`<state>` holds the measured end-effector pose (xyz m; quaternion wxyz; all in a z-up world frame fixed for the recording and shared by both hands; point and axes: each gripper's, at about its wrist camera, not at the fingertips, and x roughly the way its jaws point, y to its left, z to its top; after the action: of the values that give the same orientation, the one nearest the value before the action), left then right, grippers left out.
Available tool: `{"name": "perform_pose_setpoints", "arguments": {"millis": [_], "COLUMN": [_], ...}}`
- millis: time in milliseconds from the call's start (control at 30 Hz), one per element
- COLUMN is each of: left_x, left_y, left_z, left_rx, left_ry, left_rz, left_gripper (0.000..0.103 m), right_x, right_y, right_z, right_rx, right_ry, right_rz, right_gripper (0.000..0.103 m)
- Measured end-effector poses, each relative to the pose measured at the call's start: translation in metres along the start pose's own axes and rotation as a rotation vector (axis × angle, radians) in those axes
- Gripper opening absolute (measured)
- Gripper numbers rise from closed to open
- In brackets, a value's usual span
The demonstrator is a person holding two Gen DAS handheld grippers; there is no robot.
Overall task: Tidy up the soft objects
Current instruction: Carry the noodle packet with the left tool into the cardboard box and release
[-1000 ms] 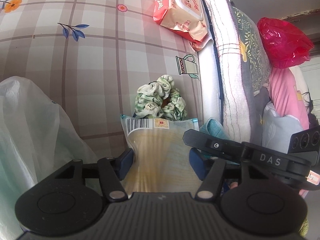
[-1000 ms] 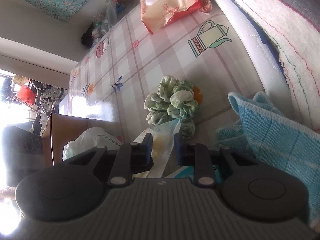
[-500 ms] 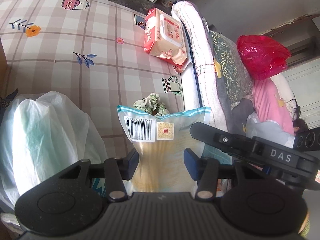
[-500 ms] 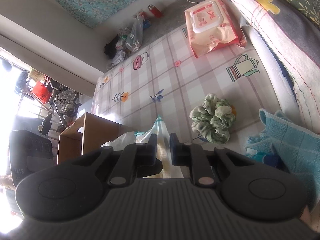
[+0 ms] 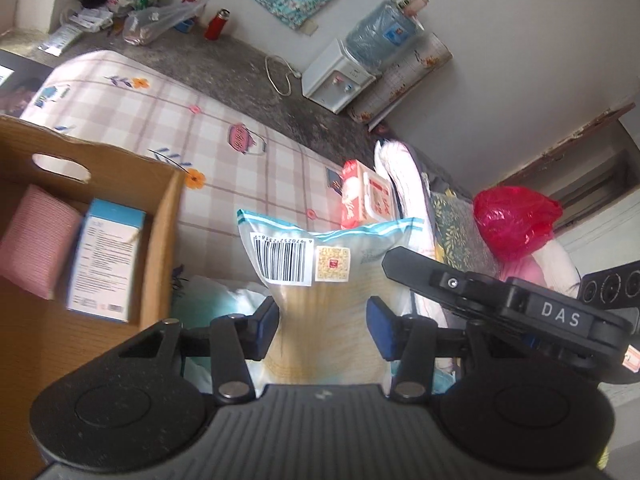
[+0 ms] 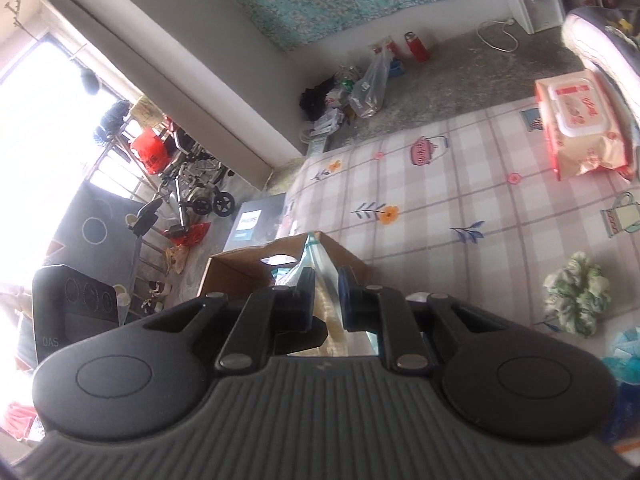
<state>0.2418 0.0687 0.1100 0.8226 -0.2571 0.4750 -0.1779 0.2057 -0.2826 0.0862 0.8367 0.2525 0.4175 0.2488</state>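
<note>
Clear plastic packet (image 5: 324, 280), clamped across its width by the left gripper (image 5: 323, 326) and pinched at its edge by the right gripper (image 6: 324, 300), hangs just beside the cardboard box (image 5: 160, 216), so the carrying step seems underway, and next it needs lowering inside.

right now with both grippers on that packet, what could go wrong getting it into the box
1. The soft packet sags between the left gripper and right gripper; if the two drift apart it may stretch or slip out.
2. The cardboard box already holds a pink pad and a blue-white box, so the packet may land on top or catch the wall.
3. The view in the left wrist camera is blurred, so aim may be off.
</note>
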Motion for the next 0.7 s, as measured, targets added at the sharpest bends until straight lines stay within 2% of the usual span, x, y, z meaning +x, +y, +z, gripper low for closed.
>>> {"name": "perform_pose_setpoints", "arguments": {"millis": [100,200,367,500,600,633,700], "left_x": [-0.036,-0.059,-0.071,-0.067,-0.059,-0.056,-0.051], "left_y": [0.040,0.085,0.153,0.185,0.196,0.197,0.199], "left_z": [0.009,0.015,0.028,0.056,0.065,0.064,0.060], "left_rx": [-0.046,-0.120,-0.200,-0.159,-0.101,-0.088,-0.080], "left_ry": [-0.060,-0.087,-0.101,-0.150,-0.194,-0.204,-0.182], "left_rz": [0.056,0.120,0.267,0.404,0.515,0.537,0.522], "left_gripper": [0.050,0.051,0.051,0.052,0.065,0.067,0.067], "right_x": [0.034,0.079,0.169,0.243,0.295,0.308,0.330], "right_y": [0.048,0.088,0.134,0.149,0.145,0.141,0.131], "right_z": [0.002,0.000,-0.014,-0.023,-0.024,-0.025,-0.028], "right_rx": [-0.049,-0.065,-0.030,0.084,0.188,0.204,0.248], "right_ry": [0.027,0.080,0.213,0.281,0.298,0.301,0.295], "right_rz": [0.072,0.137,0.179,0.193,0.197,0.185,0.120], "right_gripper": [0.012,0.012,0.012,0.012,0.014,0.014,0.015]}}
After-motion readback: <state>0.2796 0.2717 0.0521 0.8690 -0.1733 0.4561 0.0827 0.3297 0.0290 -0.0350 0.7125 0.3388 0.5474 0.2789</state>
